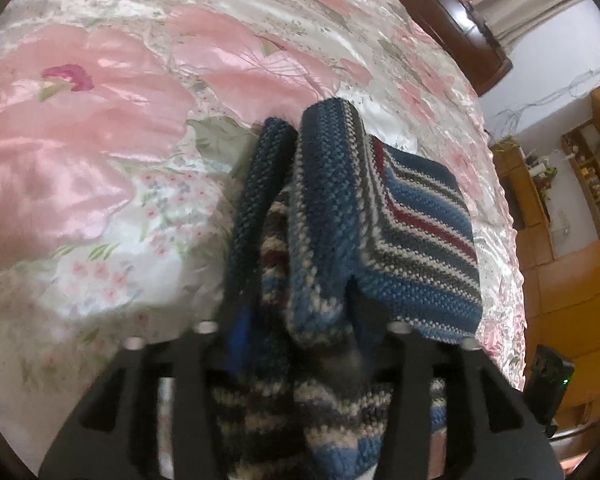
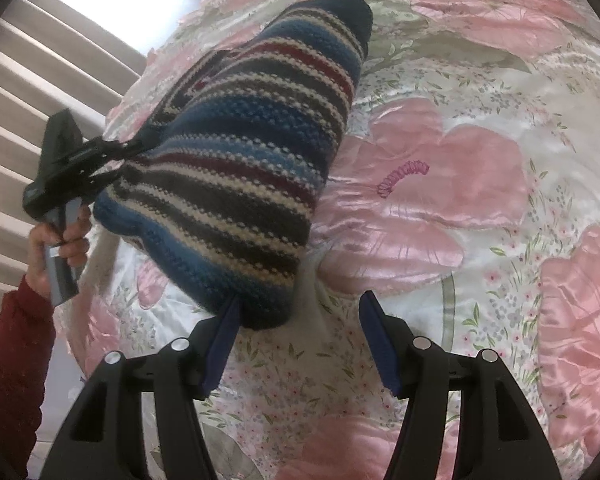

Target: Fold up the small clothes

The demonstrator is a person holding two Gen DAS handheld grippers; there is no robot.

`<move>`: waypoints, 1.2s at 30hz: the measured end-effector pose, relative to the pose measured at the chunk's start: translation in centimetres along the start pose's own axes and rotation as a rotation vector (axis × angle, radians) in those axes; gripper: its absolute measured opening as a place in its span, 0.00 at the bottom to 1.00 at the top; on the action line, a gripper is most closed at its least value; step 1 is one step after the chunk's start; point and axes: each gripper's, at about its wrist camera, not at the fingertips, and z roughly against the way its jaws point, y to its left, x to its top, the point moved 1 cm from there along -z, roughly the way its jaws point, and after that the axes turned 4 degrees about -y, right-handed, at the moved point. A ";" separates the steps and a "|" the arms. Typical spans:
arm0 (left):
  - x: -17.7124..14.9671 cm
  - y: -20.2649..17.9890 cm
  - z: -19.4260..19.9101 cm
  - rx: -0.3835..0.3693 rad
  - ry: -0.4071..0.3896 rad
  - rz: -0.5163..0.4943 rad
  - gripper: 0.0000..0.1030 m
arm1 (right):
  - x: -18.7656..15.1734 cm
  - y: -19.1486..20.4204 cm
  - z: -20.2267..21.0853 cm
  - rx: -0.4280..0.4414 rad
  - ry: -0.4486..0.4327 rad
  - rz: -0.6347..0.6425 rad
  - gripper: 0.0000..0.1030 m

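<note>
Striped knit garment [image 2: 236, 152] hangs from raised left hand-held gripper [image 2: 112, 152].

One striped knitted garment [image 2: 236, 152], bunched and lifted off one floral satin bedspread [image 2: 460, 208]. Two handheld grippers: left gripper [image 2: 112, 156] clamped on the knit, right gripper [image 2: 300, 336] with fingers spread. One hand [image 2: 62, 248] visible, in one dark red sleeve [image 2: 16, 360]. One wooden headboard [image 1: 456, 16].
</note>
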 end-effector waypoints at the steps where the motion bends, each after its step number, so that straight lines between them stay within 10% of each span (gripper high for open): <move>1: 0.0 -0.1 0.5 0.006 0.001 0.002 0.52 | 0.1 0.1 0.0 0.001 -0.001 0.000 0.60; 12: -4.9 -2.9 5.2 0.055 -0.006 -0.162 0.63 | -0.1 1.0 -0.8 0.002 0.011 0.013 0.63; 15: -5.0 -3.4 4.2 0.085 0.003 -0.194 0.49 | -0.1 1.2 -0.8 -0.005 0.021 0.018 0.63; 17: -4.9 -3.3 3.1 0.105 0.032 -0.200 0.11 | 0.0 1.3 -0.7 -0.013 0.024 0.021 0.63; 36: -7.3 1.4 3.6 0.058 -0.007 -0.083 0.11 | 1.0 1.1 -1.0 0.056 0.021 -0.044 0.66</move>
